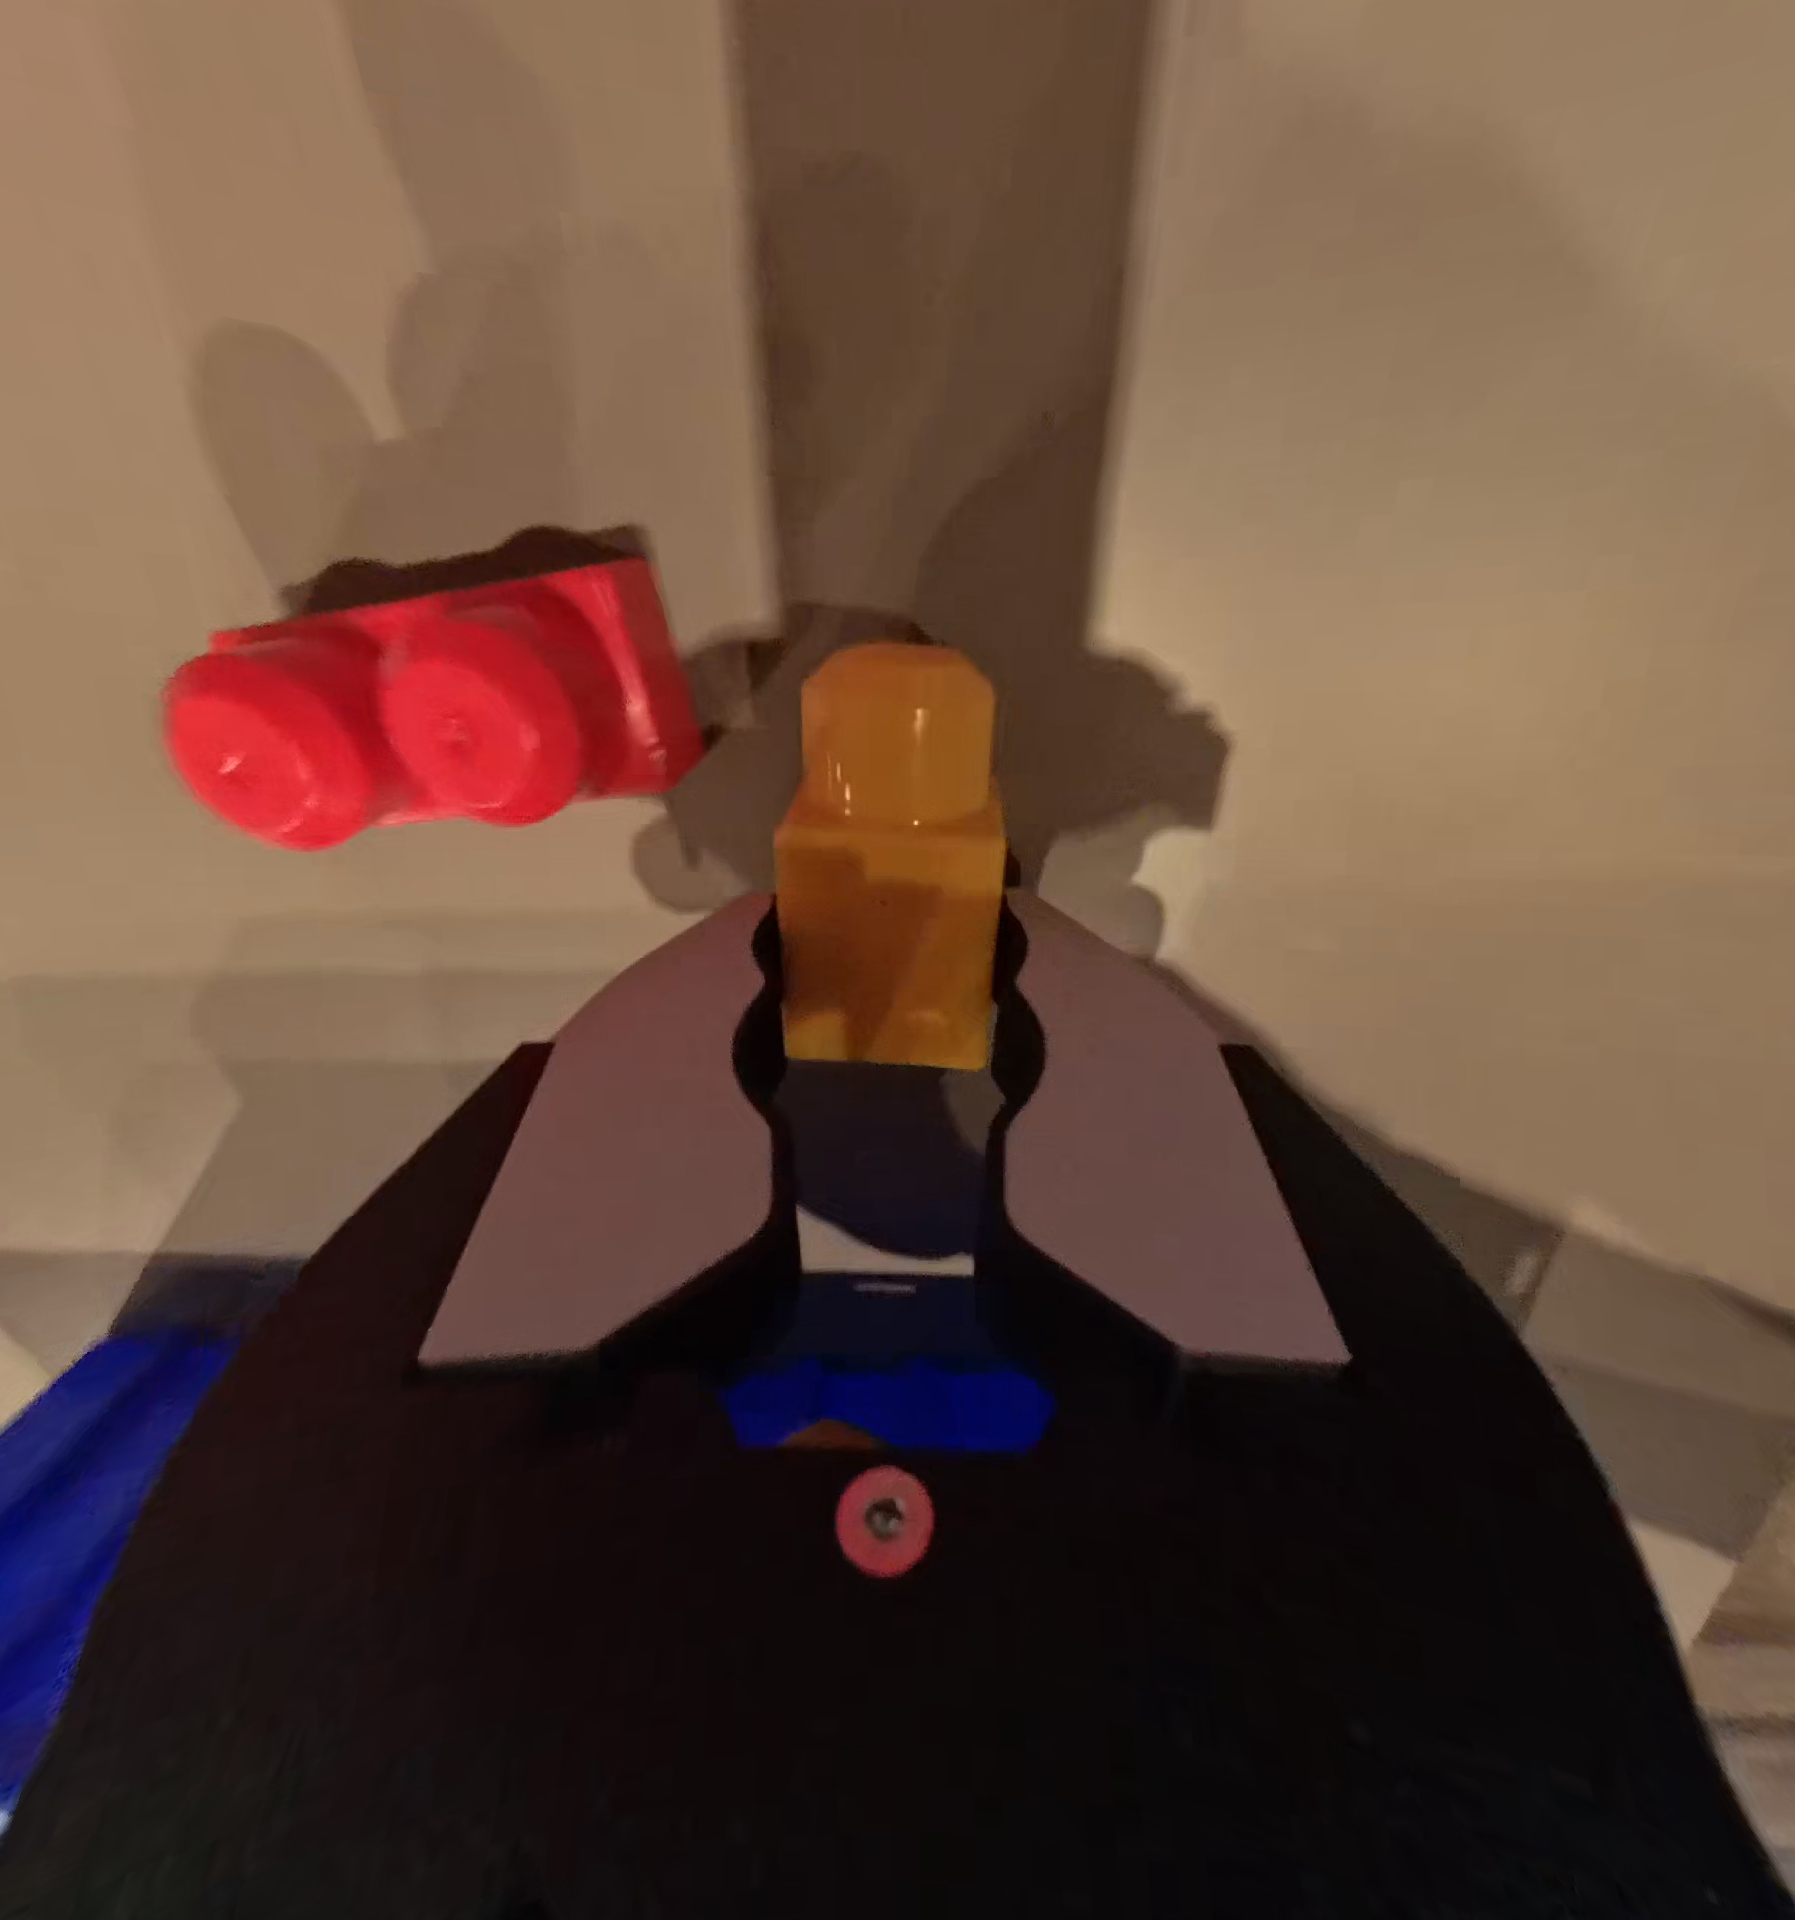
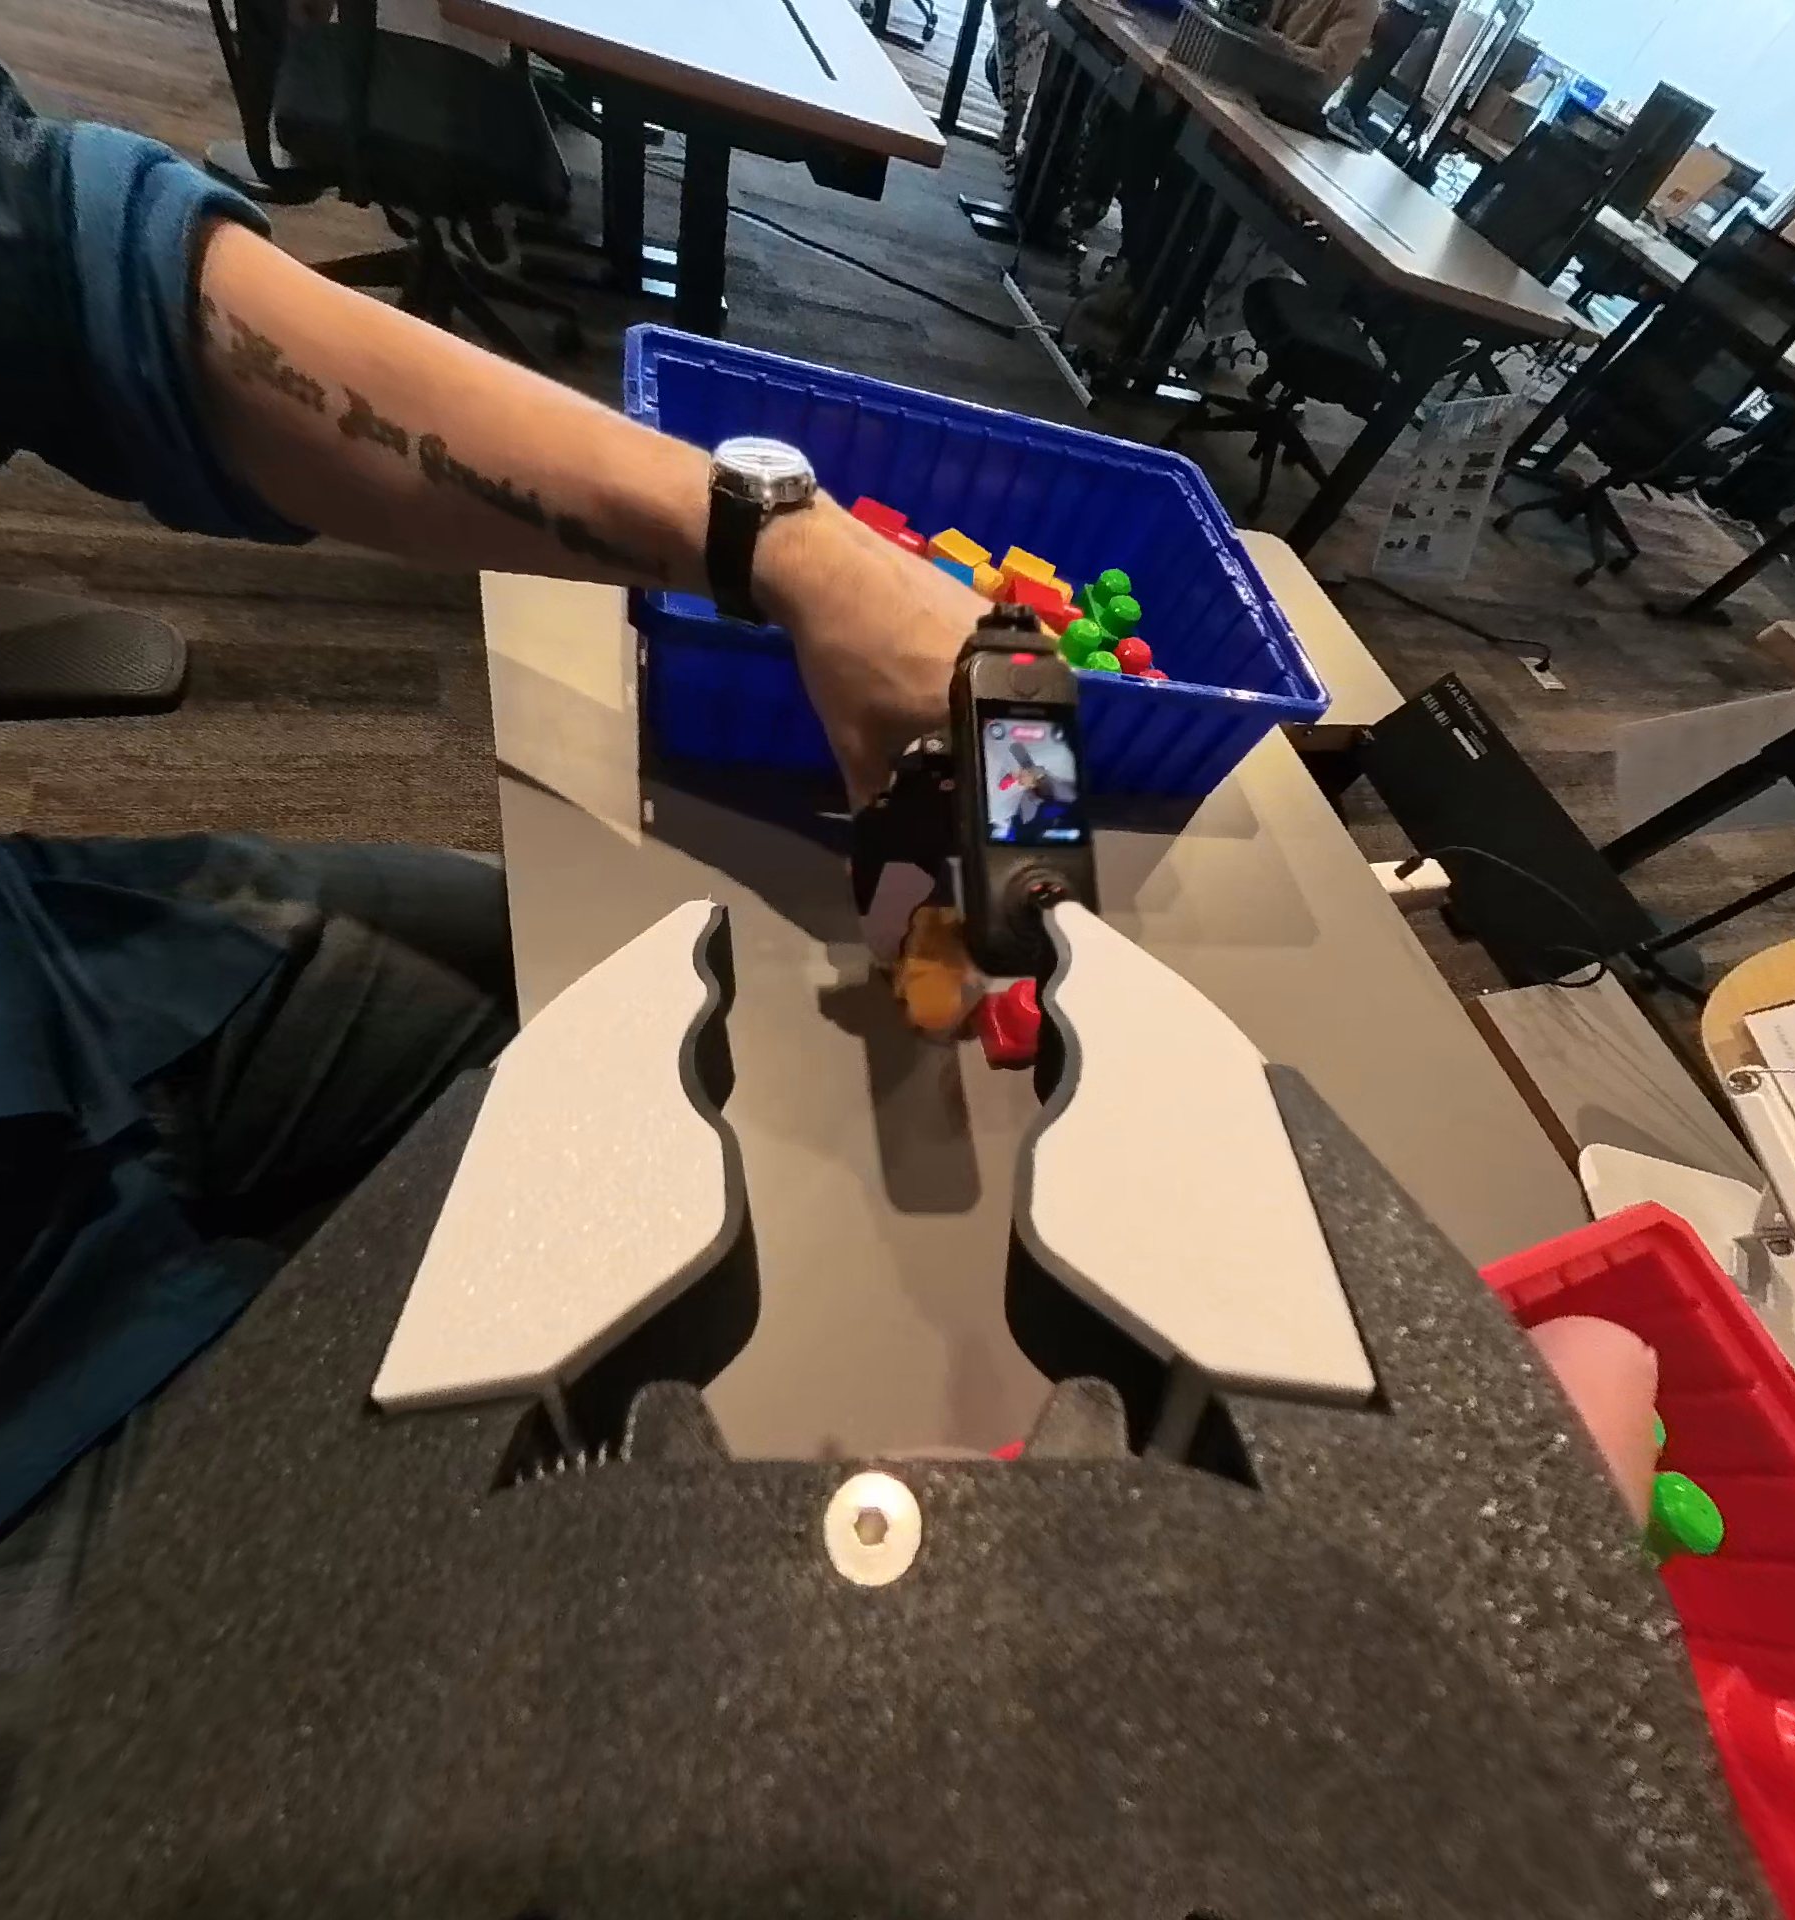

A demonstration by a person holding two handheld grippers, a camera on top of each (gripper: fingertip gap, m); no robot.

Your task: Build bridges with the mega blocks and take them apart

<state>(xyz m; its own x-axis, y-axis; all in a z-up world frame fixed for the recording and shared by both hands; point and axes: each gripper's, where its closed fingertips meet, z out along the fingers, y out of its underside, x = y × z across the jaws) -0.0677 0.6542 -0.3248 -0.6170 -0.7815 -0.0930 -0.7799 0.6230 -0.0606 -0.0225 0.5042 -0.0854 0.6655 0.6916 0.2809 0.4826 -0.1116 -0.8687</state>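
Note:
My left gripper [image 1: 888,935] is shut on an orange one-stud block [image 1: 888,883], pads pressed on both its sides, stud pointing away from the camera. A red two-stud block [image 1: 425,707] lies on its side on the table just left of it. In the right wrist view the left gripper [image 2: 919,914] points down at the table with the orange block [image 2: 929,982] at its tips and the red block [image 2: 1007,1018] beside it. My right gripper [image 2: 888,925] is open and empty, hovering above the table in front of them.
A blue bin [image 2: 976,447] with several coloured blocks stands at the table's far end behind the person's arm [image 2: 457,457]. A red bin [image 2: 1703,1403] holding a green block [image 2: 1682,1522] sits at the near right. The grey table [image 2: 1288,987] has edges on the left and right.

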